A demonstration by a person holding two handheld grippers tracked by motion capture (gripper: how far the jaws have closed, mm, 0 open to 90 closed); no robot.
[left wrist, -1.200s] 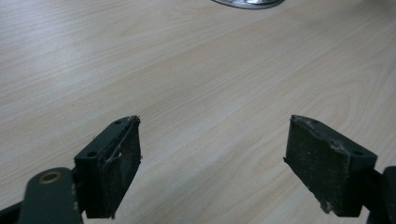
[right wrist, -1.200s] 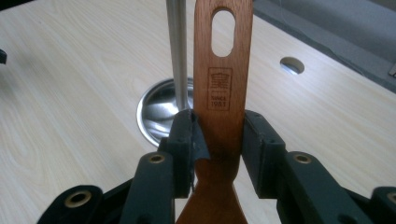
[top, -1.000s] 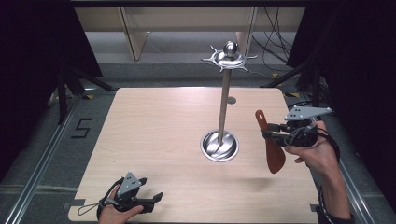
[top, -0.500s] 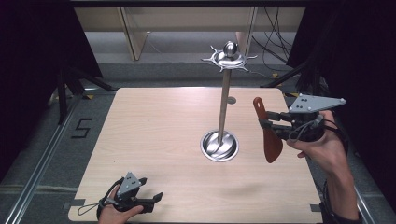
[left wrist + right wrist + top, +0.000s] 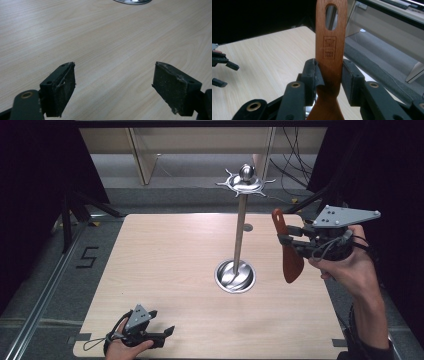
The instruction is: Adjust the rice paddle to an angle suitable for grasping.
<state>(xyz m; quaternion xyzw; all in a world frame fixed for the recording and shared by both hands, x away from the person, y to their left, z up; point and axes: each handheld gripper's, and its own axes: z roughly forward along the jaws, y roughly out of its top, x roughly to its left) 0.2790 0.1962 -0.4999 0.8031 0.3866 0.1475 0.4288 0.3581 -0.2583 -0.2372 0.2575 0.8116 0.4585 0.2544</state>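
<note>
On pale wood table (image 5: 165, 265): left gripper (image 5: 150, 332) jaws wide, empty; right gripper (image 5: 295, 242) clamps wooden spatula (image 5: 290, 260).

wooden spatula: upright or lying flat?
Upright. The wooden spatula hangs off the table, hole end up, blade down, clamped in the right gripper.

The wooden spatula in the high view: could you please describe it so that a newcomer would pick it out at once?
Start at the tall metal stand rising from its round base on the light wooden table. To its right, the right hand-held gripper holds the wooden spatula above the table, handle up and blade down. It is the one reddish-brown thing there, with a slot near the handle's end.
</note>
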